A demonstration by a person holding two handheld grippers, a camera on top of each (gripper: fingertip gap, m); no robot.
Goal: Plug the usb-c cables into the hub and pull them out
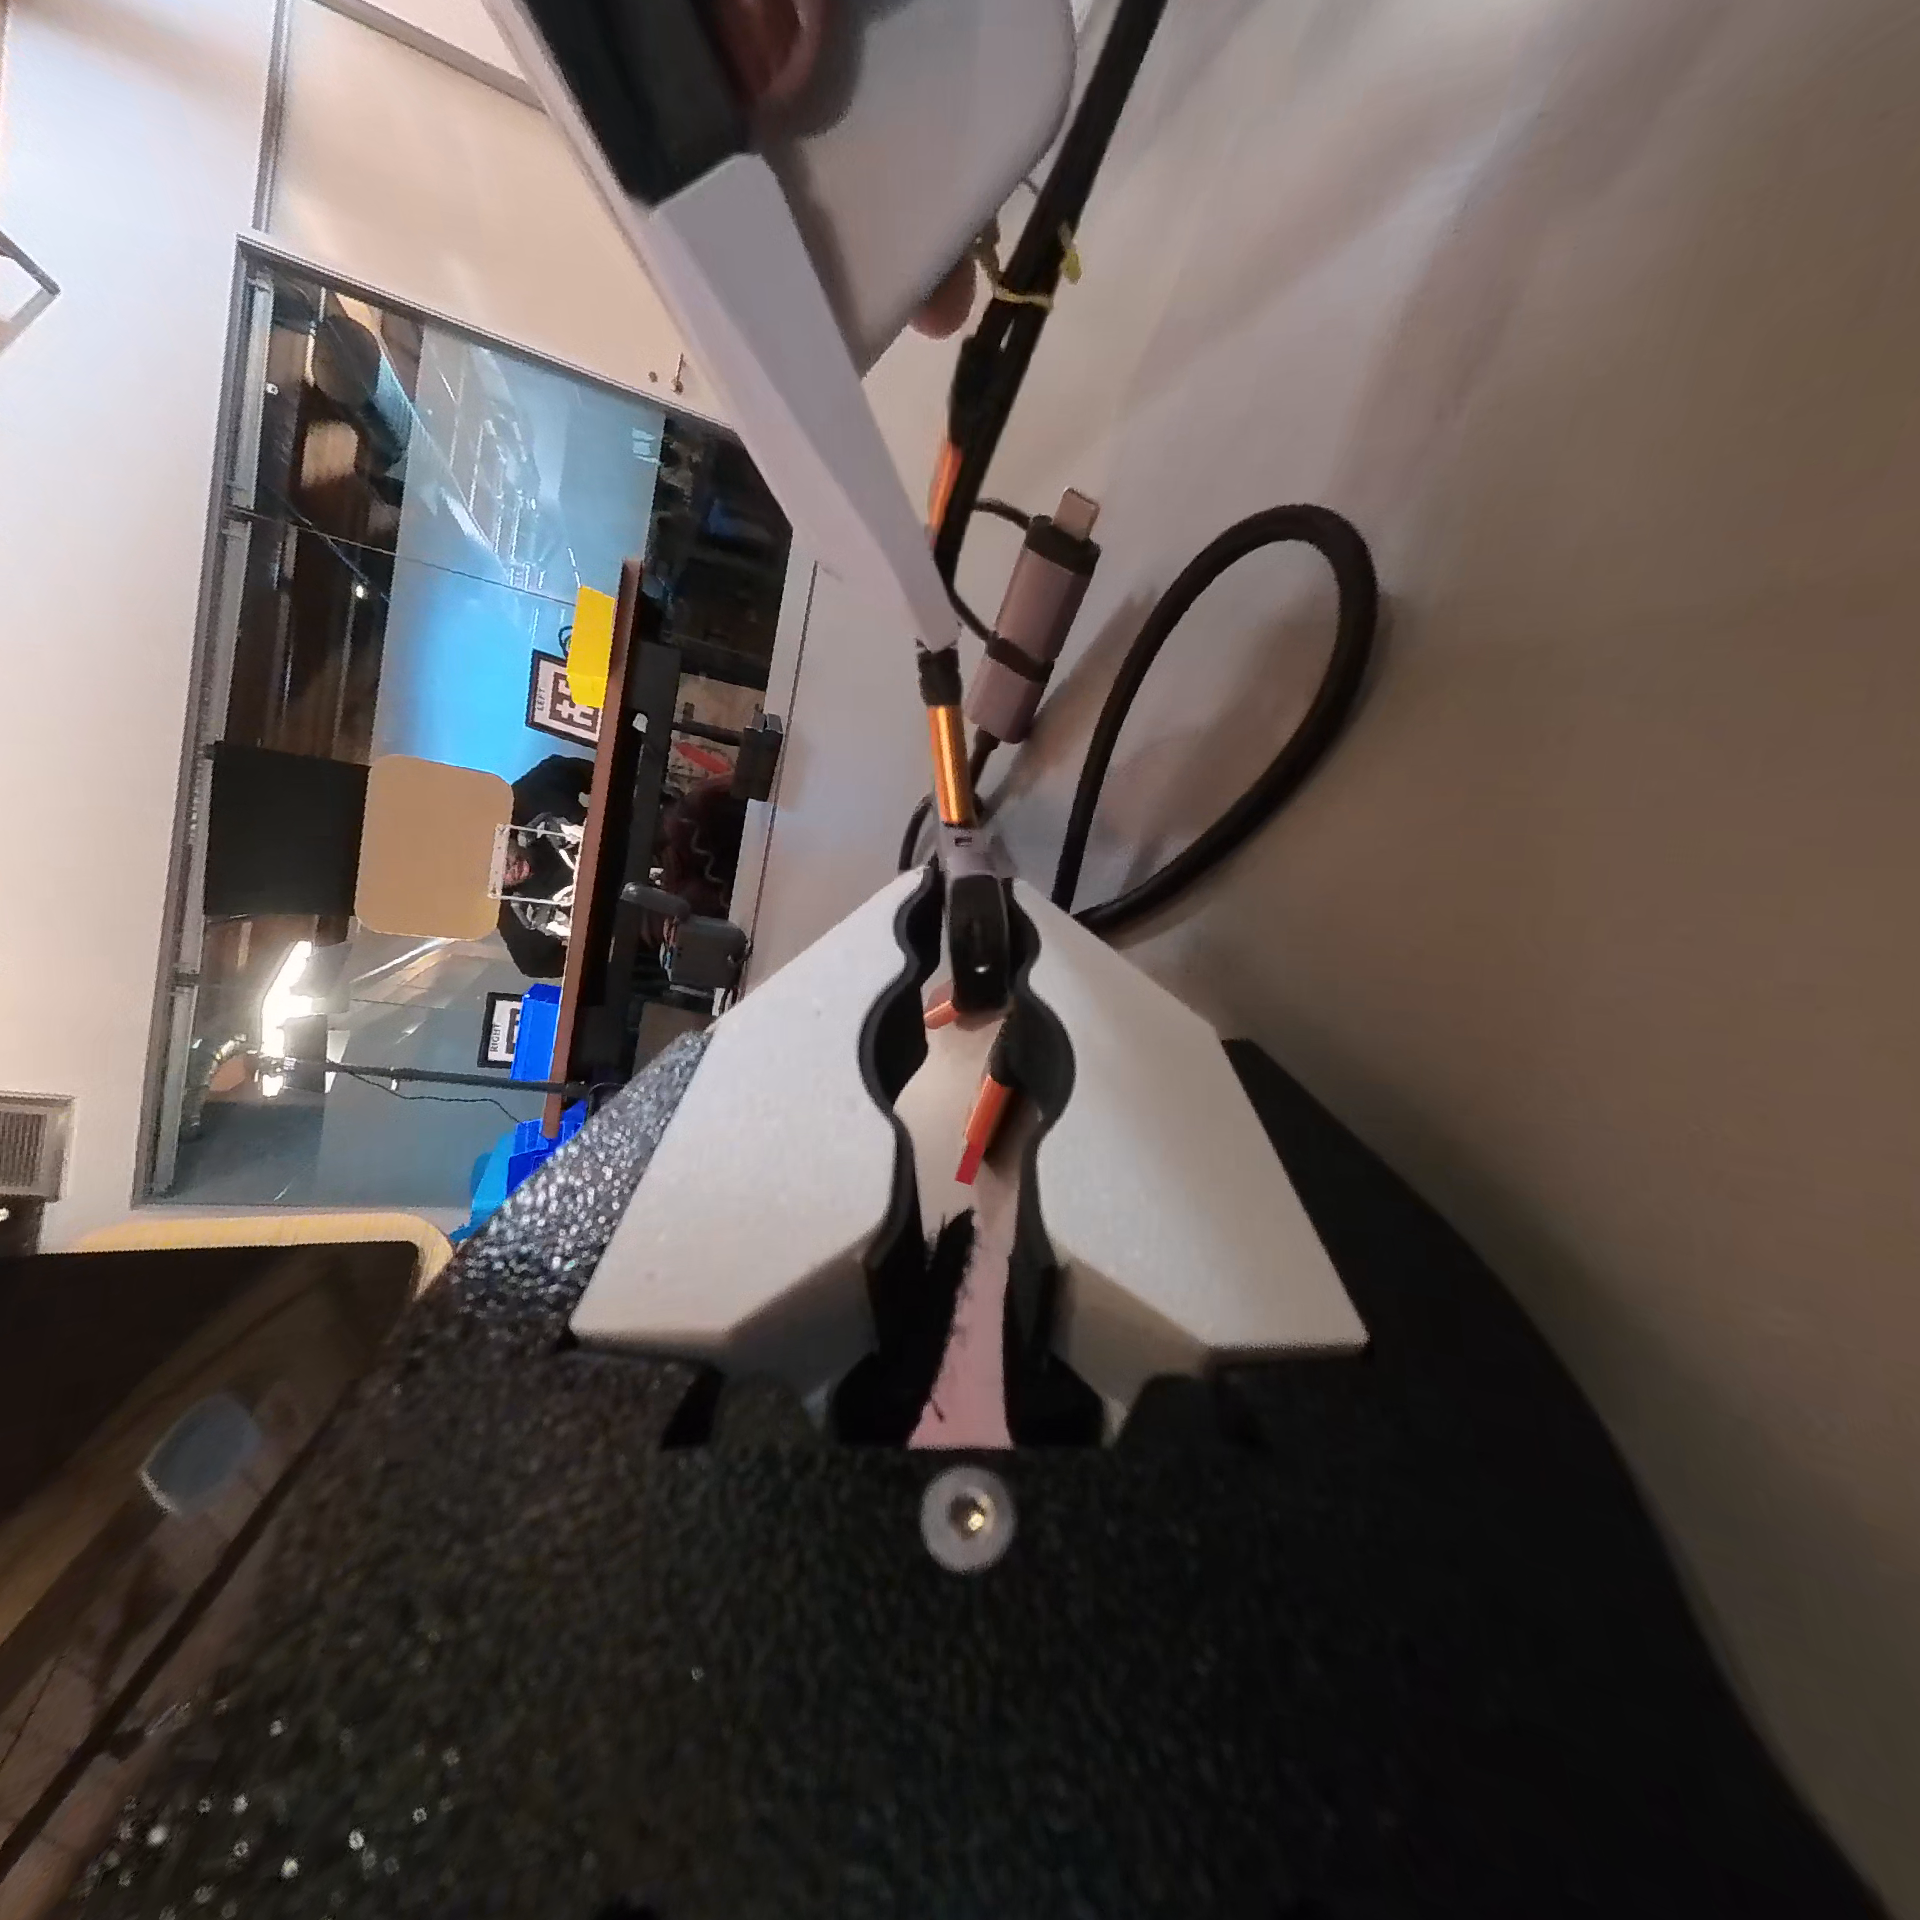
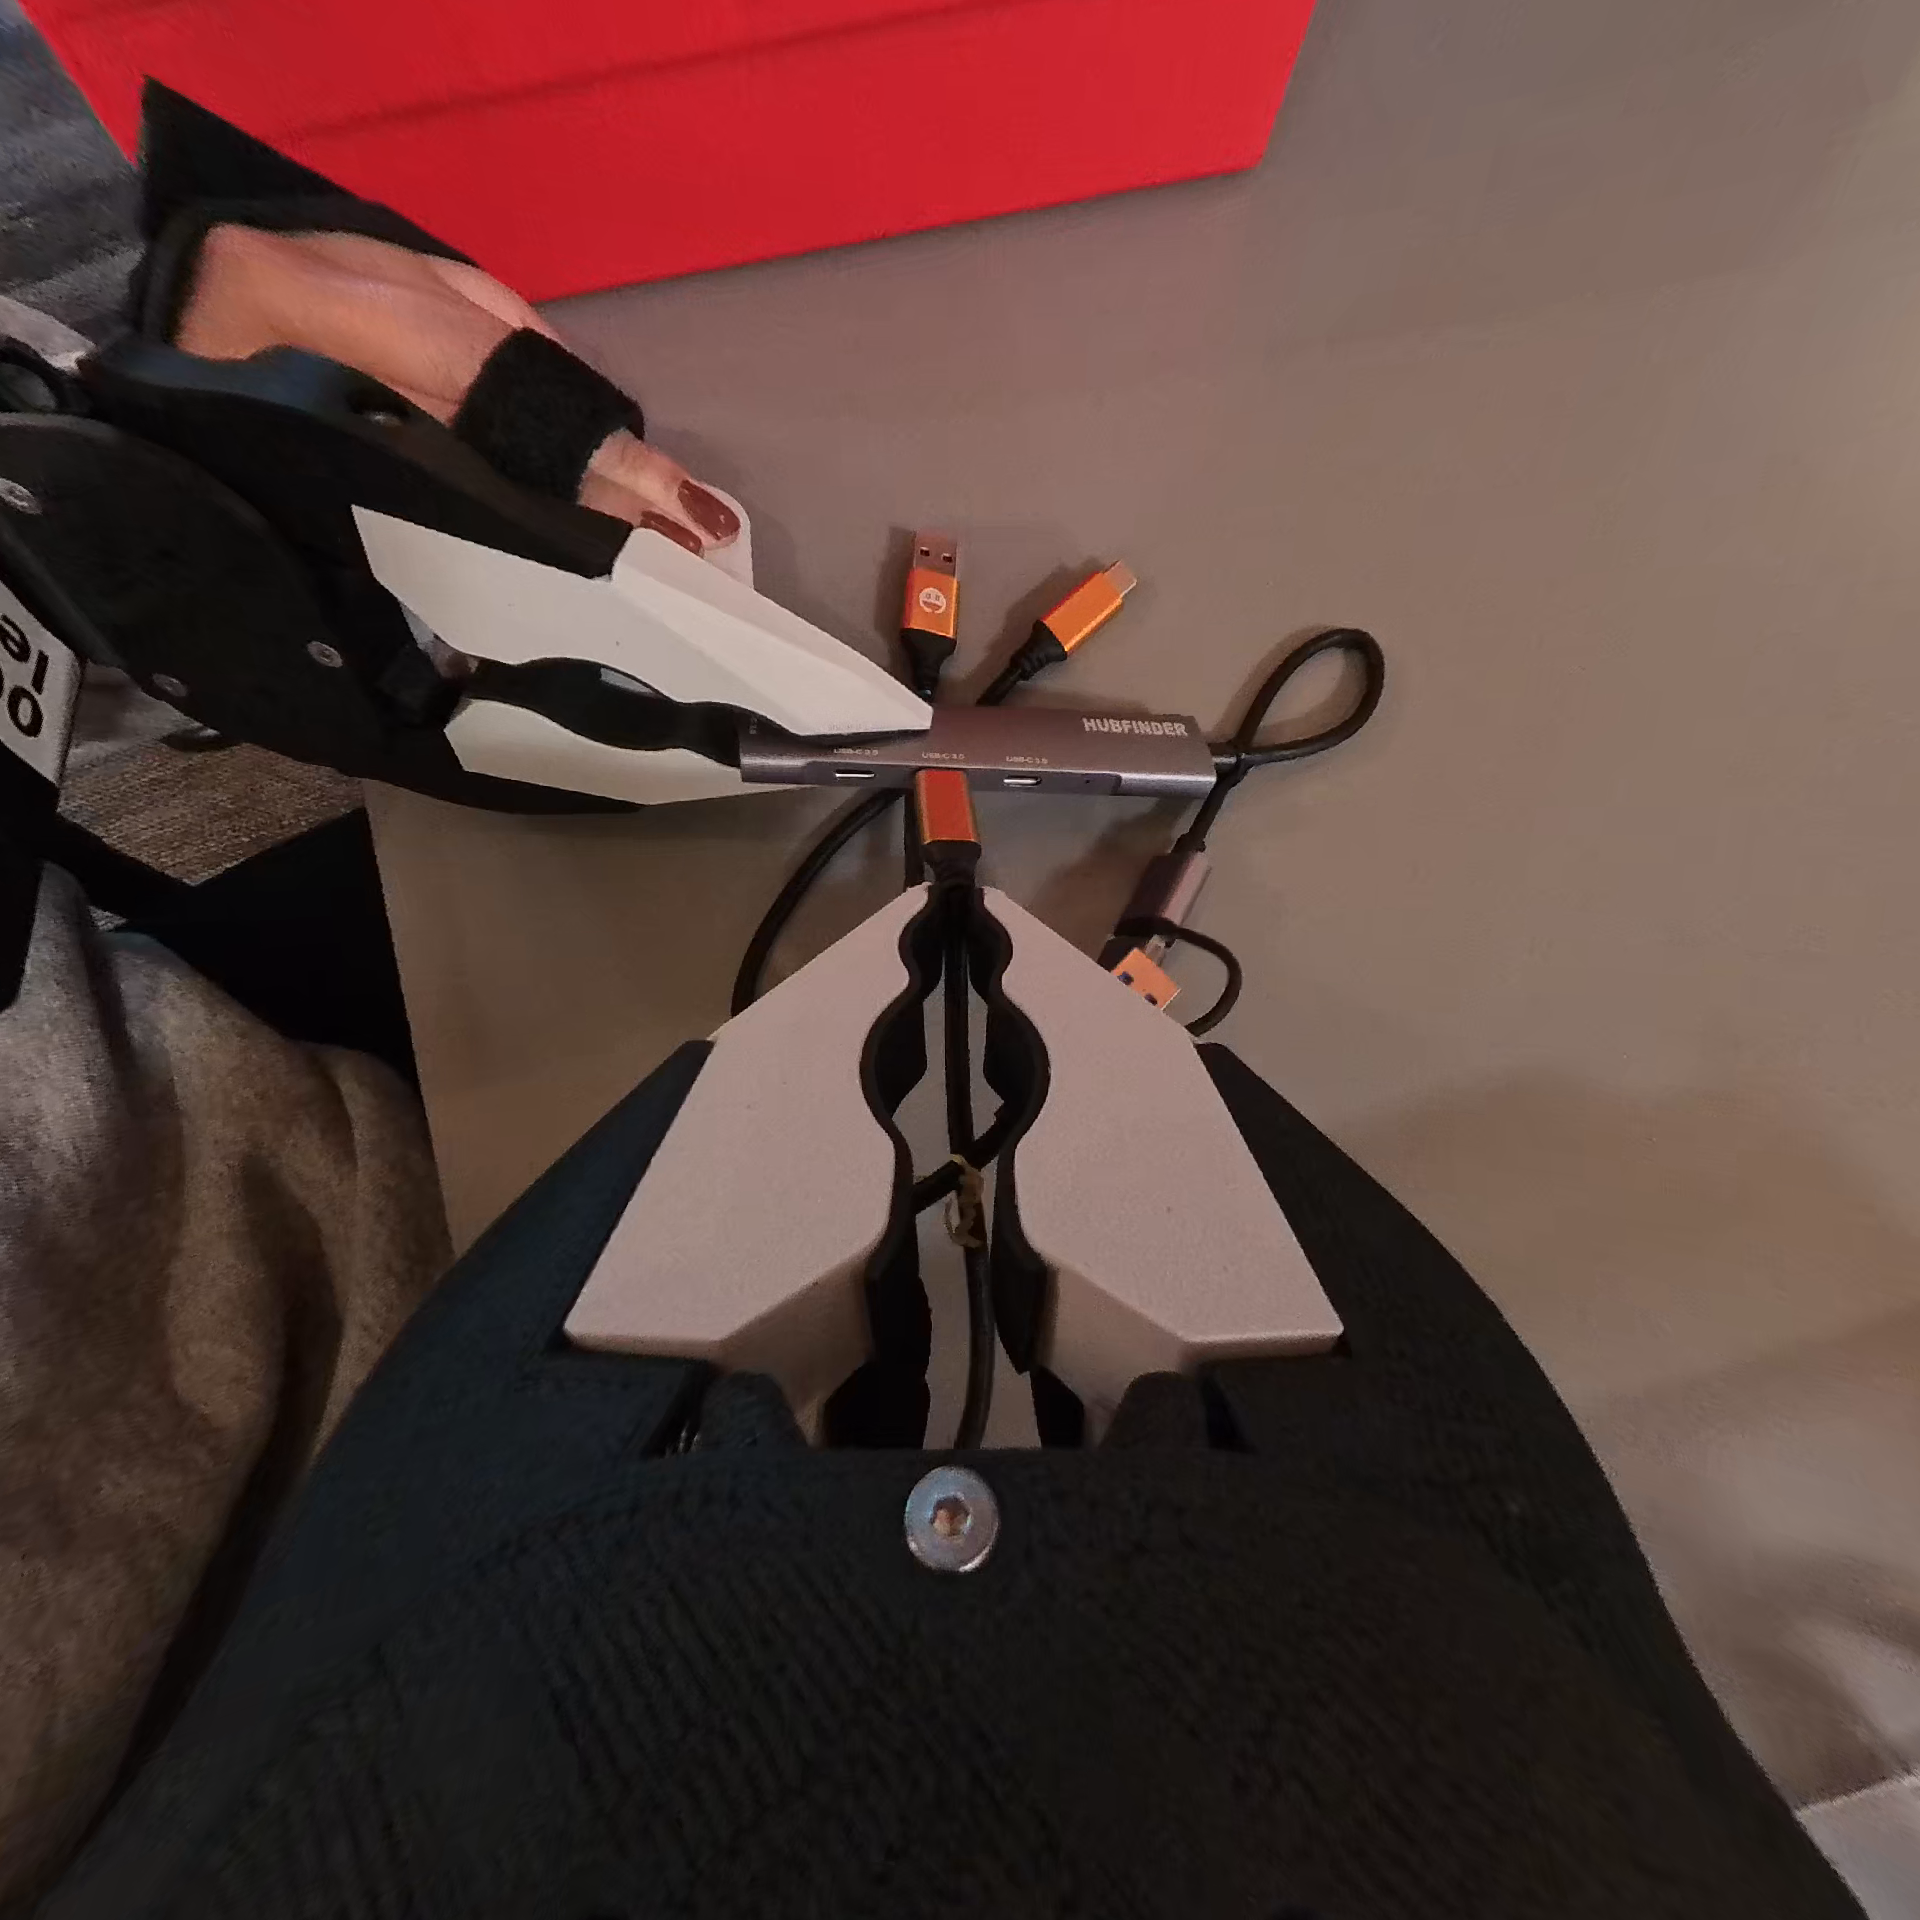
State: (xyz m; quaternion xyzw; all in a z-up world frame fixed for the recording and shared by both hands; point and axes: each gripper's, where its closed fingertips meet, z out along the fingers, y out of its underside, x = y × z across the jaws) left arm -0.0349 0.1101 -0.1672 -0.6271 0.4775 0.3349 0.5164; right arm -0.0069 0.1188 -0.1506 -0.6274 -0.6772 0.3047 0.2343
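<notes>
One slim grey metal hub (image 2: 977, 753) lies flat on the grey desk (image 2: 1558, 520), with three small oval ports along its near edge. An orange-sleeved usb-c plug (image 2: 945, 805) sits in the middle port; the ports either side are empty. Its black braided cable (image 2: 961, 1039) runs back between my right tool (image 2: 951, 896) fingers, which are pinched narrow on the cable just behind the plug. My left tool (image 2: 831, 743) clamps the hub's left end between its white wedge fingers; in the left wrist view the hub's dark end (image 1: 977, 951) shows gripped at the fingertips, the wavy black pads pressed to it. Two loose orange plugs lie just beyond the hub: a usb-a (image 2: 928, 603) and a second usb-c (image 2: 1086, 613), both smooth and glossy. The hub's own black lead (image 2: 1309, 686) loops off its right end to a grey adapter plug (image 2: 1174, 894). A red box (image 2: 727, 125) stands at the desk's far side.
</notes>
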